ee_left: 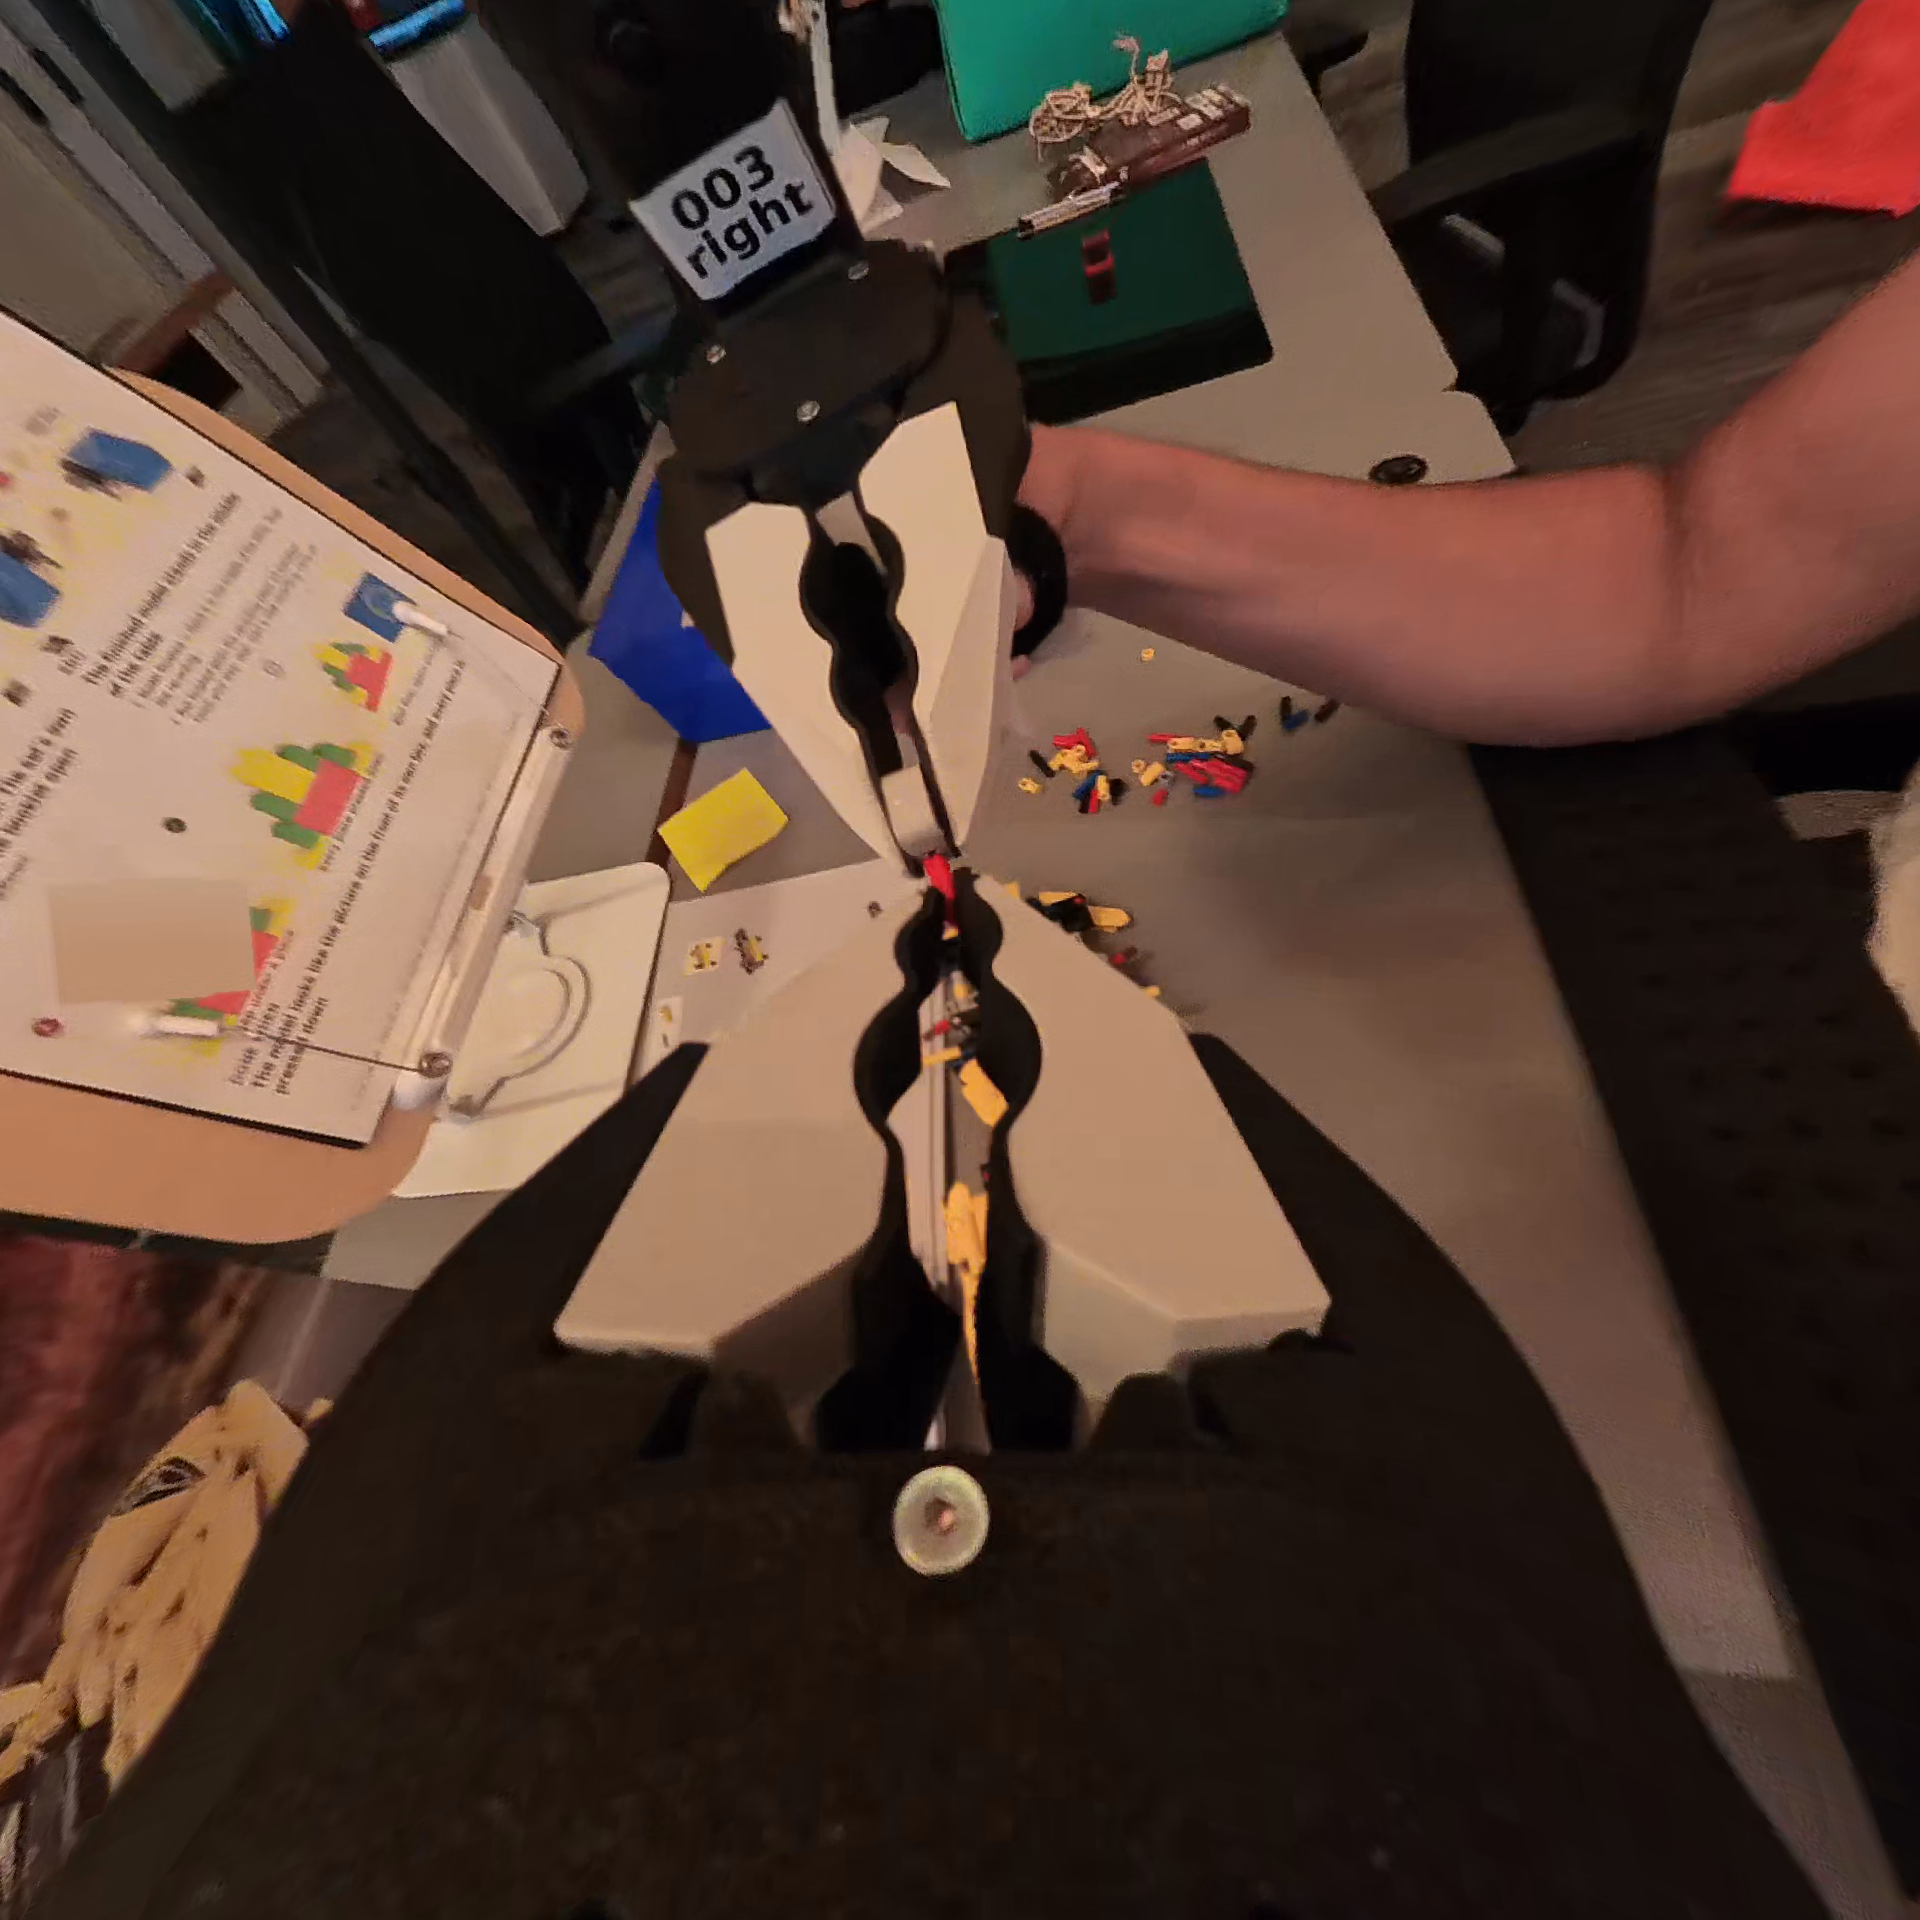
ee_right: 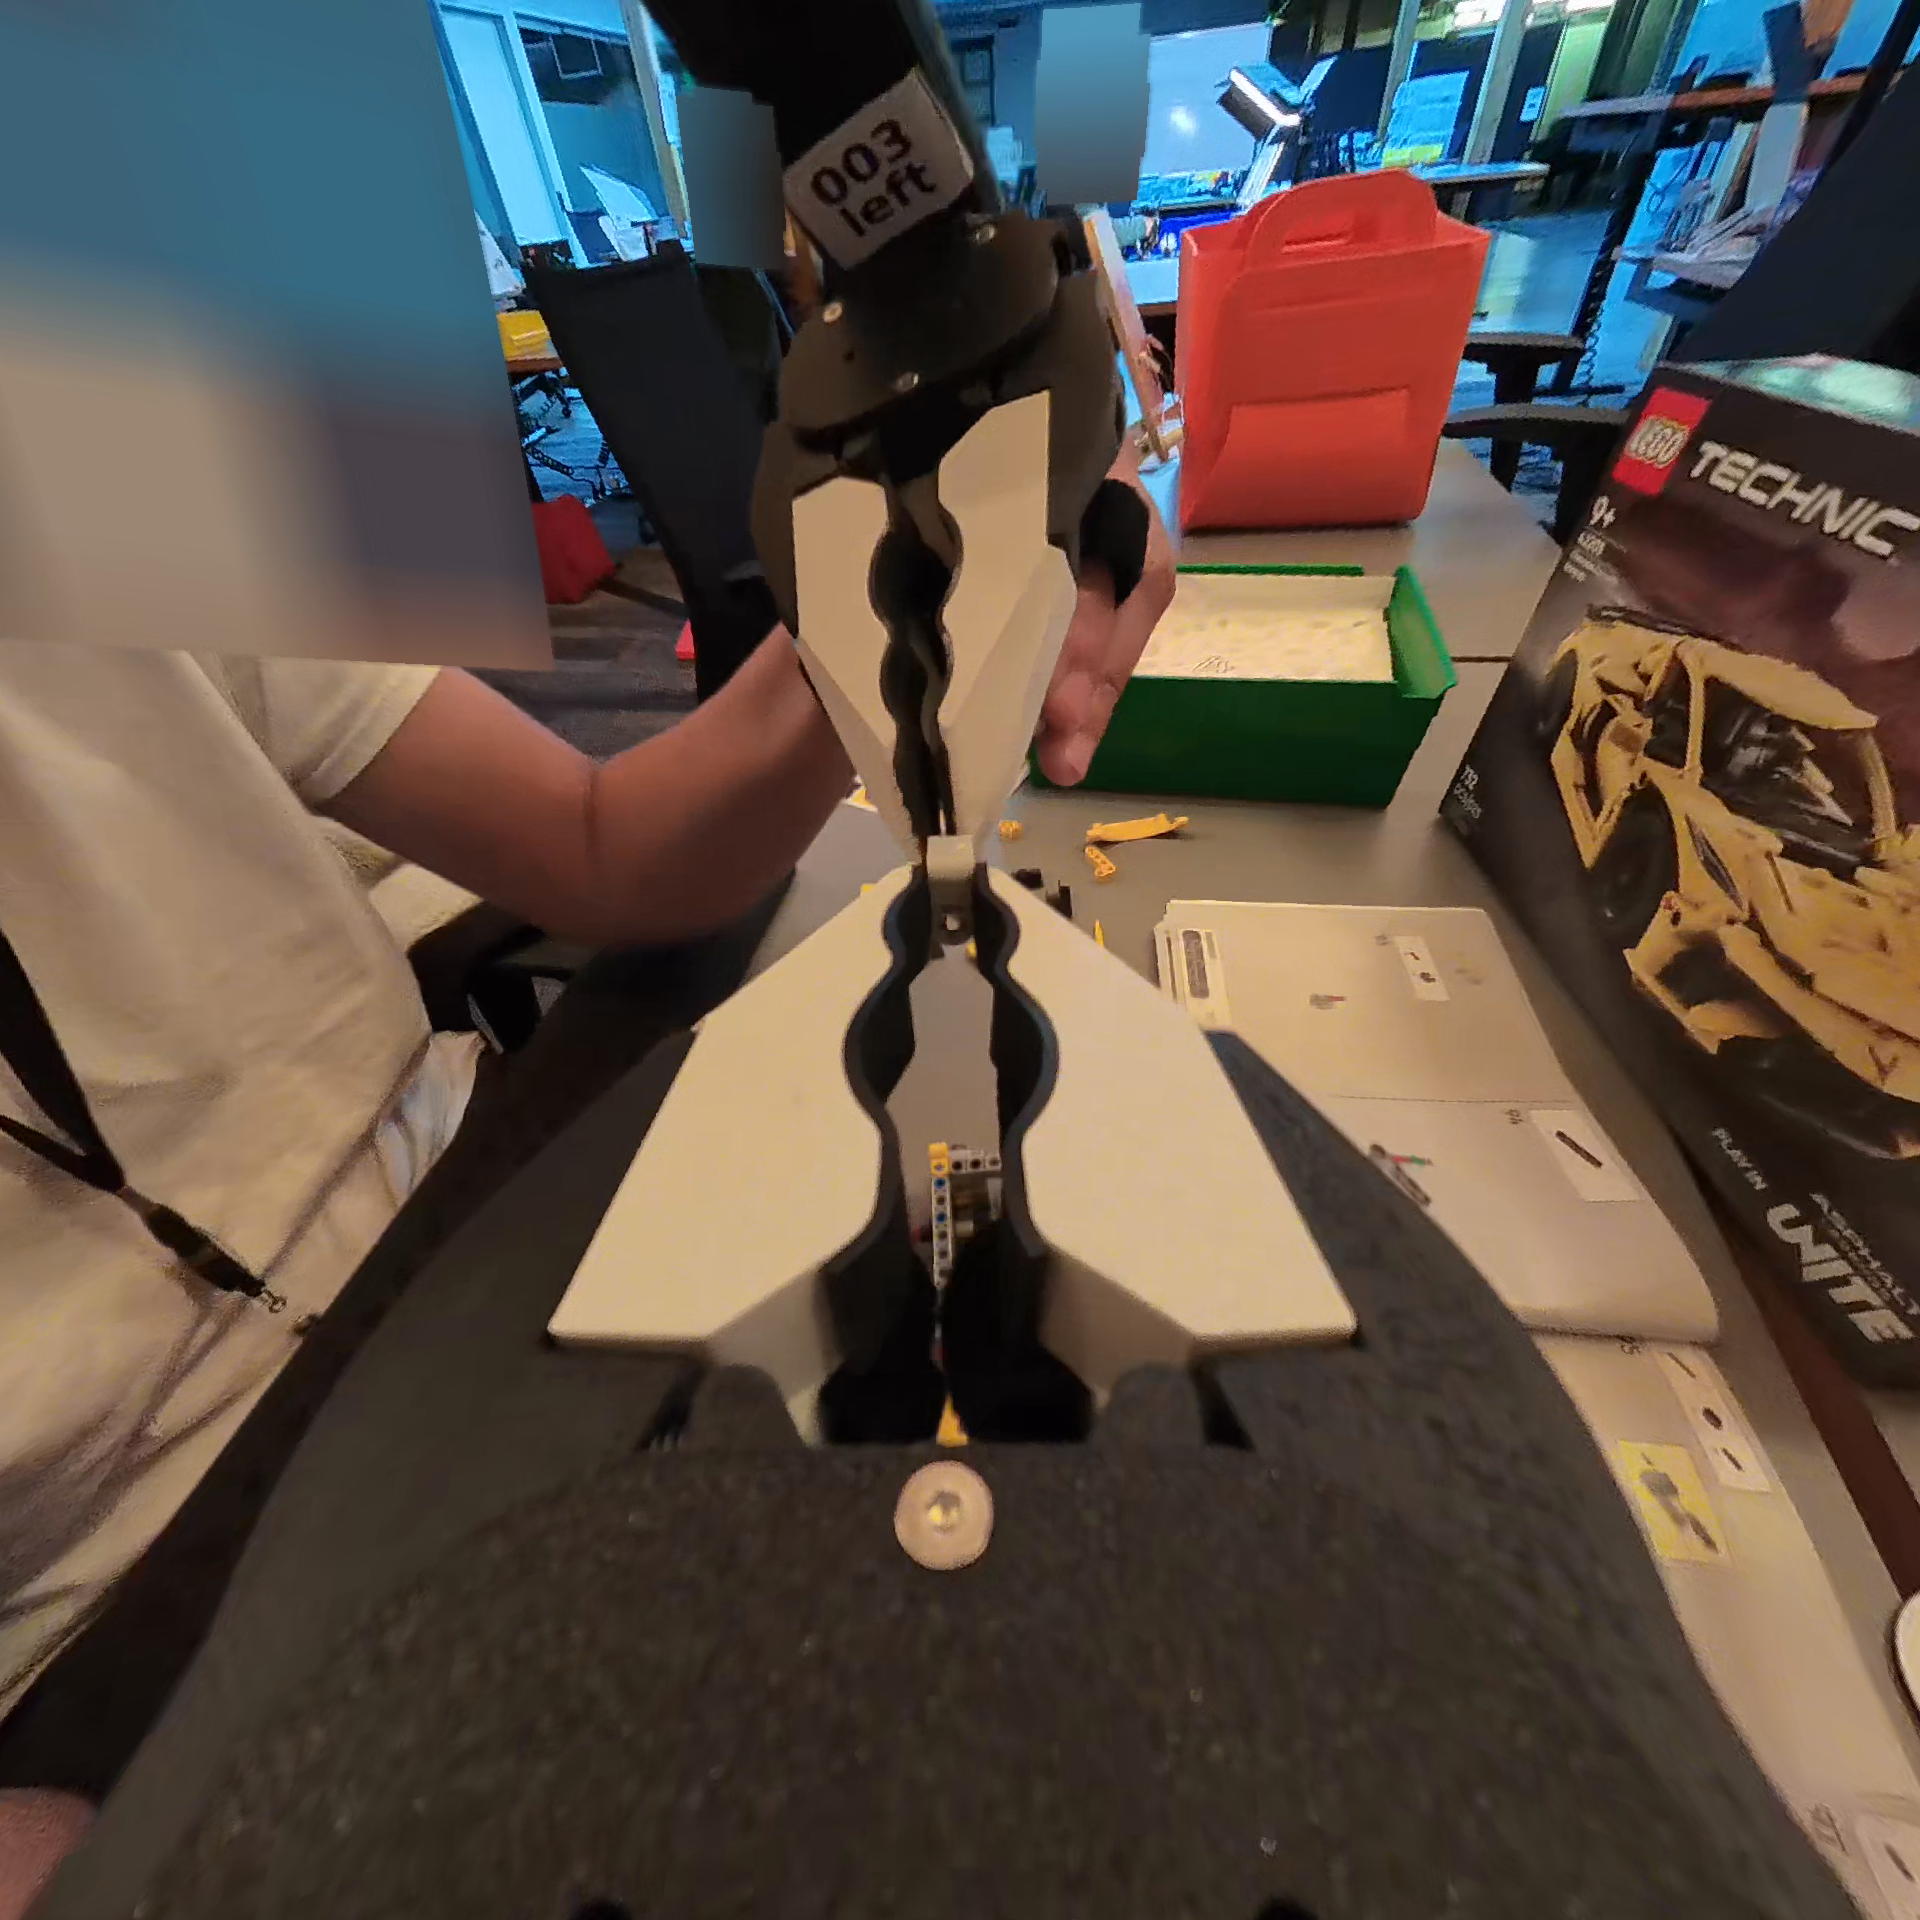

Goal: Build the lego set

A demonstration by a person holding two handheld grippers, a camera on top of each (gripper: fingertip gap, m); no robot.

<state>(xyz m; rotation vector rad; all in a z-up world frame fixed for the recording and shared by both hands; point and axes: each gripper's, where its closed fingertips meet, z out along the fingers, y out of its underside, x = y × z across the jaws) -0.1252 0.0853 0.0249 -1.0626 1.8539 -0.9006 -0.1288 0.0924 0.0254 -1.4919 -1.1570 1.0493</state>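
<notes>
The left gripper (ee_left: 948, 902) is clamped on a small red piece (ee_left: 938, 871), whose end shows just past its tips. Meeting it tip to tip, the right gripper (ee_right: 953, 894) is closed around a small grey piece with a hole (ee_right: 951, 883). The two parts are touching or nearly so in mid-air above the table (ee_left: 1351, 1039); whether the red one has entered the grey one cannot be told from either view.

Directly below the grippers, seen through the gap between the right gripper's fingers, a small partly built assembly (ee_right: 961, 1195) of grey, yellow and blue parts lies on the table. Beyond the grippers, towards the table's far edge in the left wrist view, loose pieces (ee_left: 1153, 764) in red, yellow, blue and black are scattered. In the right wrist view, an open instruction booklet (ee_right: 1403, 1091) lies just beside the grippers on the right, with the set's box (ee_right: 1745, 831) standing at the table's right edge and a green bin (ee_right: 1278, 717) farther back.

The build appears to be at an early stage: only one small assembly exists, a single joint is in hand, and most pieces remain loose. Nearly all of the model is judged still to be built.
</notes>
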